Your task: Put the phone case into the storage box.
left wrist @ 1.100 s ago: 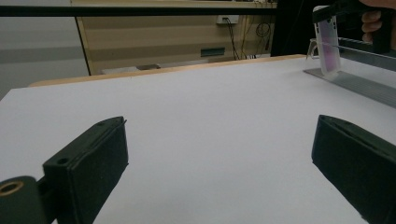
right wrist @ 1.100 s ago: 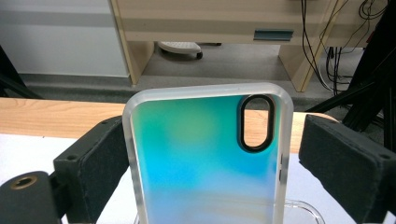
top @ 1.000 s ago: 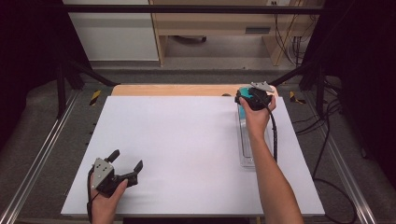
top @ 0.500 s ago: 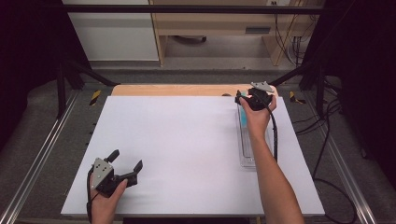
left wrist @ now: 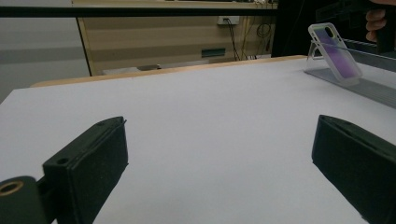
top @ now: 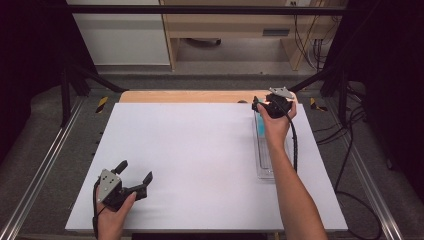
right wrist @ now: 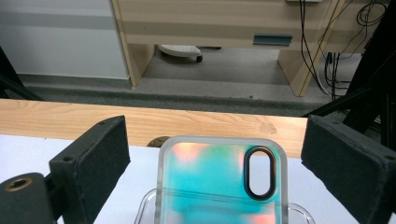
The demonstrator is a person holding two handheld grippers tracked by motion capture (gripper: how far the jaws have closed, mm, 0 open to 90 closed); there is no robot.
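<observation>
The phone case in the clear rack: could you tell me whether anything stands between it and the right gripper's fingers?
Nothing visible does. The phone case stands upright in the clear rack, and the right gripper sits just behind it, fingers spread either side with a gap to each edge. Its jaws have just been opening, not pressing the case.

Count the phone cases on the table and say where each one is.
1: an iridescent phone case stands tilted in the clear tray at the table's far right, between the right gripper open fingers. The forearm may hide others.
</observation>
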